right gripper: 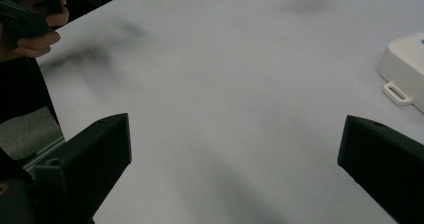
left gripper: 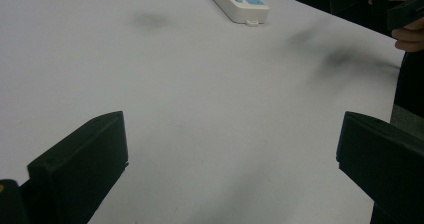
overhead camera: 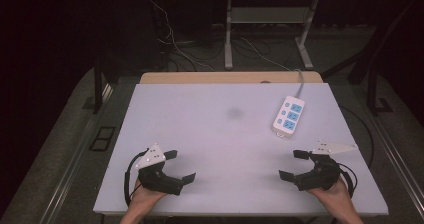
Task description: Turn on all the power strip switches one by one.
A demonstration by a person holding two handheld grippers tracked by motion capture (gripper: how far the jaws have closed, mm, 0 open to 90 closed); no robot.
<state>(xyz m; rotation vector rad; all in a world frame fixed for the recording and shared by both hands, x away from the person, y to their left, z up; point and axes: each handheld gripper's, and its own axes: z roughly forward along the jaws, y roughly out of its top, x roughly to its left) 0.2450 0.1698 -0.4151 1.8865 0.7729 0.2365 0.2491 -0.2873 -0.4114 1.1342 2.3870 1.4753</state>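
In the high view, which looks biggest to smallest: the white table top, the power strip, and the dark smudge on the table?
1. Table top, by far the largest.
2. Power strip.
3. Dark smudge, smallest and faint-edged.

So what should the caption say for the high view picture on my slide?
Two open grippers, left gripper and right gripper, rest on a white table near a power strip.

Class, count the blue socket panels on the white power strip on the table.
3, in a row along the power strip at the table's far right: far, middle, near.
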